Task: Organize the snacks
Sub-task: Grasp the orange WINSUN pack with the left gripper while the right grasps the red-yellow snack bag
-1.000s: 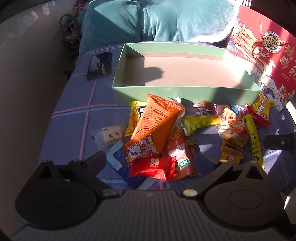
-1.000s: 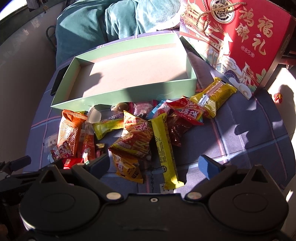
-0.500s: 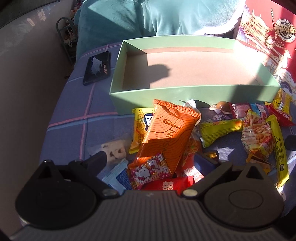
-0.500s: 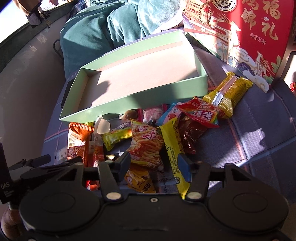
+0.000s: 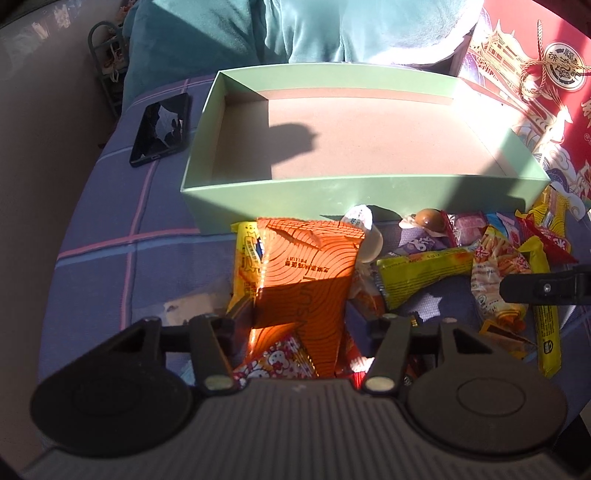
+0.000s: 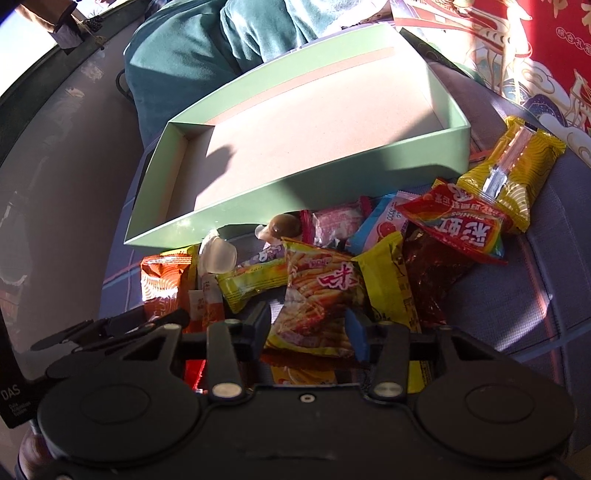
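An empty green box stands on the checked cloth behind a heap of snack packets. My left gripper has its jaws closed against the sides of a tall orange packet, with a Hello Kitty candy packet lying below it. My right gripper has its jaws closed against a red-yellow stick-snack packet. A long yellow bar, a red rainbow packet and a yellow packet lie to the right.
A phone lies left of the box. A red gift bag stands at the right. A teal cushion lies behind the box. The right gripper's finger shows at the right edge of the left view.
Both grippers moved forward into the heap and narrowed from wide open: the left onto the orange packet, the right onto the stick-snack packet.
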Tool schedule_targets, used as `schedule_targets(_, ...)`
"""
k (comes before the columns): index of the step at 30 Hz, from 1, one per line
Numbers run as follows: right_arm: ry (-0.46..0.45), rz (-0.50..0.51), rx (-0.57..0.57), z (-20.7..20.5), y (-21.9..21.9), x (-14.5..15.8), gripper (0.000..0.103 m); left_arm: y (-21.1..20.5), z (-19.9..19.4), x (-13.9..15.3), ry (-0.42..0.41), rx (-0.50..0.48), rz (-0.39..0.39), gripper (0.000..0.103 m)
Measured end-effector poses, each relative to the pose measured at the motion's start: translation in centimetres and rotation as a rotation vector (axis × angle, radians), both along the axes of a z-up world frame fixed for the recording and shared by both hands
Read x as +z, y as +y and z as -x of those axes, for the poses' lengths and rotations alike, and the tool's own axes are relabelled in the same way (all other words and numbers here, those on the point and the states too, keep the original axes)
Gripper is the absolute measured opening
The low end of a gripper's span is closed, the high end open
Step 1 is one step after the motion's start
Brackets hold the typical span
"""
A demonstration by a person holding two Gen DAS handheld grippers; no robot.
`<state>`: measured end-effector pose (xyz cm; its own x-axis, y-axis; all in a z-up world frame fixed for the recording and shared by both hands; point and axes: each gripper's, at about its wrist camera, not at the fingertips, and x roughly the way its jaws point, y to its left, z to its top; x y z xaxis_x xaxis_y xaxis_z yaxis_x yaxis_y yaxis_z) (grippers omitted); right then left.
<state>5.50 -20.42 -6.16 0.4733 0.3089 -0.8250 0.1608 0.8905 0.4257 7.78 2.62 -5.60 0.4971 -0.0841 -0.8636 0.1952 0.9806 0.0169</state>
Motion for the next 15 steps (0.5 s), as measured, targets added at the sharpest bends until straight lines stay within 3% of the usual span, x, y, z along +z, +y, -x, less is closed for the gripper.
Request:
schedule_targets(2,-0.001,0.005,0.006,-0.2,0.2,-0.2,0.046,0.3,-0.3,-0.7,0.031,0.017,-0.007,0.058)
schedule_targets(6,-0.021,0.015,0.033,-0.1,0.7,-0.1,0.058,-0.2,-0.2,-1.6,0.046,0.017,-0.040,0.060)
schedule_targets(9,-0.018,0.014,0.036,-0.1,0.8,-0.1,0.059,-0.5,-0.2,-1.5,0.043,0.027,-0.056,0.059)
schedule_targets(10,-0.014,0.008,0.034,-0.1,0.6,0.0,0.059,-0.5,-0.2,-1.4,0.039,0.030,-0.053,0.055)
schedule_targets(15,-0.007,-0.040,0.015,0.6,-0.8,0.5,0.059,0.2,0.0,-0.6,0.038,0.030,-0.008,0.051)
